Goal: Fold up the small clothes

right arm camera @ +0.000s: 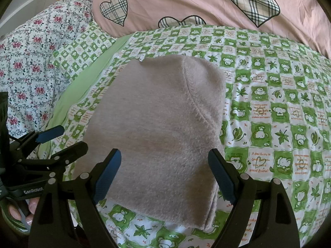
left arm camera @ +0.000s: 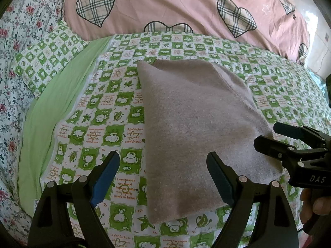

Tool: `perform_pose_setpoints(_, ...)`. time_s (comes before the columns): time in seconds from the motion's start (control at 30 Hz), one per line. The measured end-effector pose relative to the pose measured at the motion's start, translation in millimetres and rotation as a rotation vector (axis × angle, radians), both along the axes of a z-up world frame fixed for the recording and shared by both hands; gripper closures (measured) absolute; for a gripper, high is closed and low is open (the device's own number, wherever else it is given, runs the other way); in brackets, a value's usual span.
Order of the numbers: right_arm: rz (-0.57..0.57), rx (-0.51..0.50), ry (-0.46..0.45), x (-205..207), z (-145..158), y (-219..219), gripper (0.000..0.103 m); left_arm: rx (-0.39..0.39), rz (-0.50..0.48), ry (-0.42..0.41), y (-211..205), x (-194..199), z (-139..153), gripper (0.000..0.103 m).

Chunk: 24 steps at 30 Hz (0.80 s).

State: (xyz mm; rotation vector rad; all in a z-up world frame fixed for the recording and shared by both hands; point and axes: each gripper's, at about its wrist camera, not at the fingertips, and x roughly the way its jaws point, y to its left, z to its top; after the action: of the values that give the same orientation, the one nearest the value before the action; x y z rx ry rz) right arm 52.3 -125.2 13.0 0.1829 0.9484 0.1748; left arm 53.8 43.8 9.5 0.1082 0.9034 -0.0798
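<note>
A folded grey-beige fleece garment [left arm camera: 196, 128] lies flat on the green-and-white checked sheet [left arm camera: 99, 111]; it also shows in the right wrist view [right arm camera: 157, 132], with a seam running down its right part. My left gripper [left arm camera: 163, 177] is open and empty, hovering over the garment's near left edge. My right gripper [right arm camera: 164, 175] is open and empty, above the garment's near edge. The right gripper also shows at the right of the left wrist view [left arm camera: 266, 136], by the garment's right edge. The left gripper shows at the left of the right wrist view [right arm camera: 66, 138], jaws apart.
A pink duvet with plaid hearts [left arm camera: 175, 6] is bunched along the far side. A floral quilt [left arm camera: 18, 41] and a checked pillow [left arm camera: 47, 55] lie at the left, with a plain green strip [left arm camera: 58, 107] beside them. A hand [left arm camera: 314, 204] holds the right gripper.
</note>
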Motion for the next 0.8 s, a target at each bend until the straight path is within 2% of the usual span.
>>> perform_pose_setpoints(0.8,-0.004,0.008,-0.005,-1.5,3.6,-1.1,0.017,-0.002,-0.001,0.002,-1.2,0.8,0.9,0.017)
